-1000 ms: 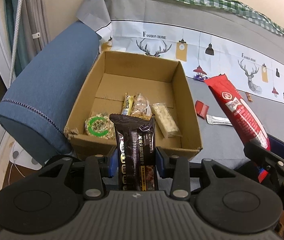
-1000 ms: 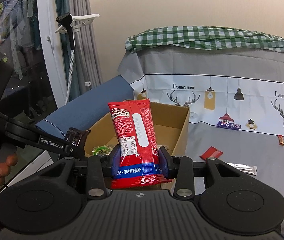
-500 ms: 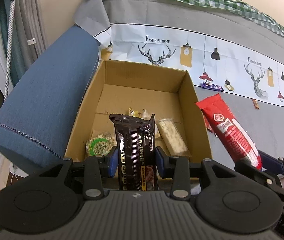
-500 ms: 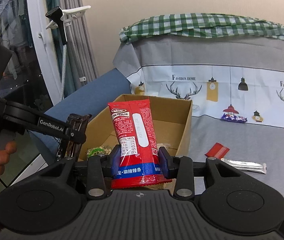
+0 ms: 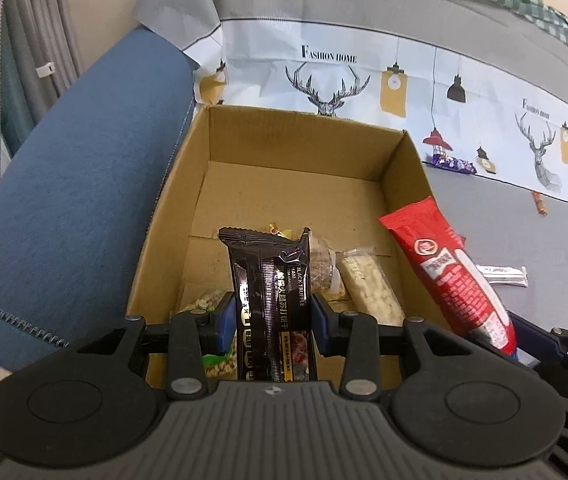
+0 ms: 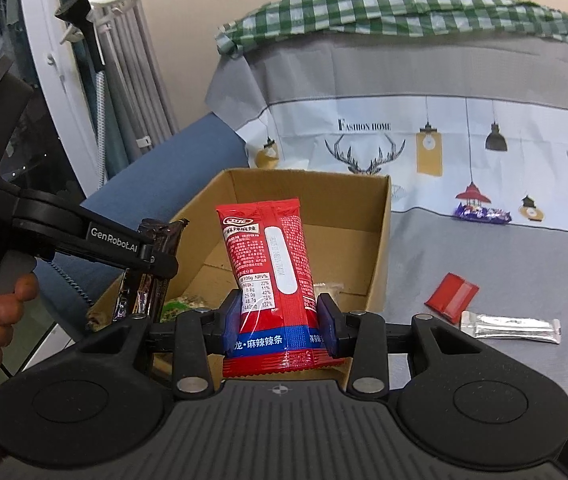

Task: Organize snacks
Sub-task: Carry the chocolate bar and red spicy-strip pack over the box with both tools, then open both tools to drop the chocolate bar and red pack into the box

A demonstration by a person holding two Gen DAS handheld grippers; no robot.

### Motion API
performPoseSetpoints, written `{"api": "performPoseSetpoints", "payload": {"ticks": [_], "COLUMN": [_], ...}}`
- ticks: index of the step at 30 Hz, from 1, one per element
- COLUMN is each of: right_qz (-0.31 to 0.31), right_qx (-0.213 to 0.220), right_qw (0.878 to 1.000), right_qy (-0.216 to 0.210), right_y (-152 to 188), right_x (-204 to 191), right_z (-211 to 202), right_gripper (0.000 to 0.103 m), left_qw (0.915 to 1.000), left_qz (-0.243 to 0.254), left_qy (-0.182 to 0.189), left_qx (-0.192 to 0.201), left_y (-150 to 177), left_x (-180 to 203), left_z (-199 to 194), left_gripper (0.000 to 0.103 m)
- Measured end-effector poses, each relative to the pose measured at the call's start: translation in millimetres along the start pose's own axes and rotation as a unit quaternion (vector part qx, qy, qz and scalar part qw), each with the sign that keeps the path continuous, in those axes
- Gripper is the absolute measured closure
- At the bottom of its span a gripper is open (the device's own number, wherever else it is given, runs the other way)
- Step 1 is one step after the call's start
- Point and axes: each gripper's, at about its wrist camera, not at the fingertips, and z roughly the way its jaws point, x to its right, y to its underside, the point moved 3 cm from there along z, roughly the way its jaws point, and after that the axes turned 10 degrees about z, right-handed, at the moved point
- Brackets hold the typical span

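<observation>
Cardboard box (image 5: 411, 168) on a grey bedspread (image 6: 483, 264), holding a round green-labelled snack (image 5: 204, 308) and a pale bar (image 5: 367, 292) near its front wall. The left gripper (image 5: 271, 322) clamps a black packet (image 5: 270, 300) upright above the box's front edge; the right gripper (image 6: 280, 320) clamps a red packet (image 6: 272, 268) upright just right of it. A red sachet (image 6: 451, 296) and a silver sachet (image 6: 511, 326) lie right of the box.

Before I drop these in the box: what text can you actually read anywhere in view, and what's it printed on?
"FASHION HOME": printed sofa cover.
"BLACK TRUFFLE HAM": black snack bar in the left gripper; its Chinese text is too blurred to read.
"麻辣辣条": blue band of the red snack packet in the right gripper; its nutrition table is too small to trust.
"GenRobot.AI": the left gripper's arm.
</observation>
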Motion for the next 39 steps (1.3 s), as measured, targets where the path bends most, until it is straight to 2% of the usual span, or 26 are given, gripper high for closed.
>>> {"api": "performPoseSetpoints", "payload": {"ticks": [13,21,23,24,25,26,27,28,31,35,39], "right_qz": [0.008,0.007,0.005,0.003,0.003,0.002,0.0,-0.001,-0.013,-0.012,-0.001], "right_qx": [-0.037,-0.054,-0.059,-0.063,-0.064,-0.063,-0.065,-0.063,-0.053,-0.082,-0.101], "right_qw": [0.999,0.998,0.998,0.998,0.998,0.998,0.998,0.998,0.998,0.997,0.995], "right_qy": [0.005,0.016,0.015,0.012,0.009,0.009,0.012,0.015,0.009,0.008,0.008], "right_y": [-6.1,-6.1,-6.4,-6.7,-7.9,-9.5,-11.1,-12.2,-13.2,-4.6,8.3], "right_x": [6.5,13.7,14.2,14.0,13.5,12.9,12.5,11.7,7.7,3.4,-0.9], "right_z": [67.0,96.0,101.8,104.6,106.9,108.4,109.8,109.0,97.9,79.1,48.8], "right_gripper": [0.062,0.062,0.06,0.058,0.054,0.046,0.025,0.016,0.012,0.008,0.006], "left_qw": [0.9993,0.9985,0.9987,0.9987,0.9986,0.9986,0.9983,0.9982,0.9978,0.997,0.9967], "left_qz": [0.016,0.025,0.023,0.024,0.022,0.018,0.015,0.02,0.034,0.04,0.02], "left_qy": [0.001,-0.015,-0.02,-0.026,-0.037,-0.047,-0.055,-0.056,-0.054,-0.063,-0.071], "left_qx": [-0.033,-0.045,-0.041,-0.037,-0.029,-0.017,-0.006,-0.004,-0.017,-0.022,-0.032], "left_y": [-23.4,-30.1,-32.4,-33.7,-35.0,-35.7,-35.3,-34.4,-26.9,-1.0,33.3], "left_x": [-0.2,-3.7,-5.5,-6.7,-8.8,-10.2,-11.4,-11.9,-9.8,-5.3,-0.6], "left_z": [63.2,92.5,97.6,98.8,98.2,95.1,91.2,87.8,78.0,50.9,19.7], "left_gripper": [0.06,0.06,0.052,0.023,0.0,0.001,0.0,0.0,0.0,0.0,0.0]}}
